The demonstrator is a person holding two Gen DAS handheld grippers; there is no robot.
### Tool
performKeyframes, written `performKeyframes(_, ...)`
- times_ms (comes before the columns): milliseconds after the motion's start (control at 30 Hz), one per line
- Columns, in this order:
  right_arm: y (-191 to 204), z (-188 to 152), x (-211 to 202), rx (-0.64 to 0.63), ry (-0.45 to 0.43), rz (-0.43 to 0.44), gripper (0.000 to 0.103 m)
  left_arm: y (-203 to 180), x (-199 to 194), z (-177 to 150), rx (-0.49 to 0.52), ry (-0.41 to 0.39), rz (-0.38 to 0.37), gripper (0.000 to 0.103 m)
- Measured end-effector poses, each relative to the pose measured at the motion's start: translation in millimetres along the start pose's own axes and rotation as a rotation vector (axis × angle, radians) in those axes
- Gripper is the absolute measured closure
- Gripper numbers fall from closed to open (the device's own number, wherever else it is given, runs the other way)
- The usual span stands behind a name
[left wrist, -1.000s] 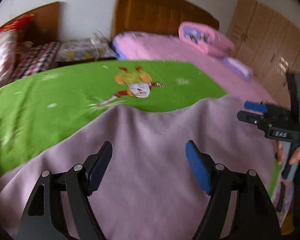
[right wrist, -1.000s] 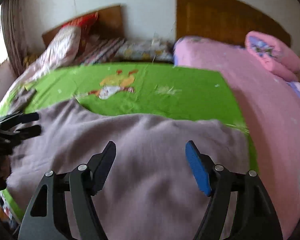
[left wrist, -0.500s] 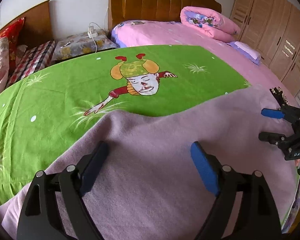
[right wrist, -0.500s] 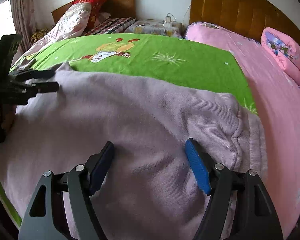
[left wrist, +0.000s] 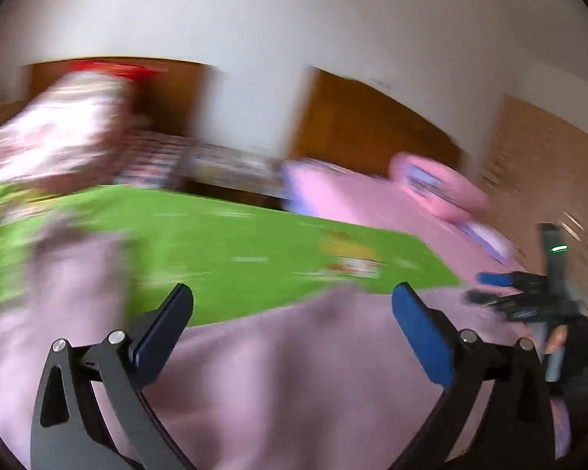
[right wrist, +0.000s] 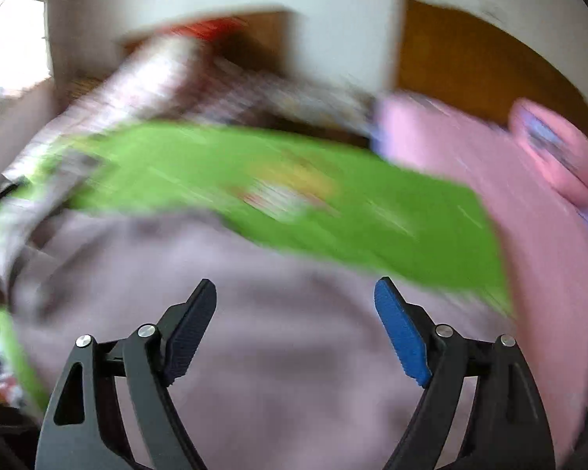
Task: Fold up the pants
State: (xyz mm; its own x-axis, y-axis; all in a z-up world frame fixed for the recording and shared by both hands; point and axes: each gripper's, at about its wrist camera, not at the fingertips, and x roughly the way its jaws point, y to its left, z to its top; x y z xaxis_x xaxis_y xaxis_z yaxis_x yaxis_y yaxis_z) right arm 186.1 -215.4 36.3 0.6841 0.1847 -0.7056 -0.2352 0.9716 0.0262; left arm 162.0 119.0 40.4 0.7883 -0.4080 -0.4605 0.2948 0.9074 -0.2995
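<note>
Both frames are pretty smeared. My left gripper (left wrist: 292, 323) and right gripper (right wrist: 296, 323) are both opening, nothing pinched. The pants (right wrist: 278, 360) lie spread below and ahead of both, on the green sheet (left wrist: 235, 262). Between folds, I reckon; next I need an edge to grab.

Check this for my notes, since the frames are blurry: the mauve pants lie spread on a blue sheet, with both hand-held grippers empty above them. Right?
Not quite: the sheet is green, not blue, as both wrist views show. The rest holds: the mauve pants lie spread on it, and the left hand-held gripper and right hand-held gripper are both empty above them, jaws opening.
</note>
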Motion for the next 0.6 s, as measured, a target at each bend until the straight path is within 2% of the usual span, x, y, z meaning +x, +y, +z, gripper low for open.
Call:
performKeyframes(33,24.0,12.5,4.1,-0.045,-0.014,0.072,0.019,39.8,-27.5,-6.2,-0.077,-0.018,0.096,0.002)
performKeyframes(133,119.1,53.7,30.2,-0.263,-0.042,0.287,0.019,133.5,-91.7,-31.6,-0.3,-0.058,0.321,0.002)
performKeyframes(233,212.3,94.1,72.7,-0.402,-0.005,0.475,0.019,201.4,-140.9,-61.2,-0.484,-0.074,0.51,0.003)
performKeyframes(267,241.6,104.3,86.4,-0.447,0.012,0.525,0.02,218.1,-155.3,-71.2,-0.547,-0.087,0.547,0.003)
performKeyframes(333,314.1,124.3,120.7,-0.54,0.078,0.636,0.029,249.5,-182.5,-92.9,-0.685,-0.113,0.591,0.005)
performKeyframes(433,402.8,138.0,157.1,-0.658,0.177,0.751,0.032,277.9,-197.9,-110.7,-0.75,-0.116,0.592,0.02)
performKeyframes(467,428.7,139.1,167.6,-0.69,0.207,0.771,0.033,286.1,-196.4,-112.6,-0.762,-0.112,0.569,0.026)
performKeyframes(500,459.8,141.4,182.1,-0.725,0.258,0.795,0.036,288.8,-192.8,-111.3,-0.766,-0.11,0.551,0.028)
performKeyframes(600,517.1,141.0,207.5,-0.845,0.276,0.785,0.038,298.0,-175.8,-102.9,-0.738,-0.083,0.539,0.03)
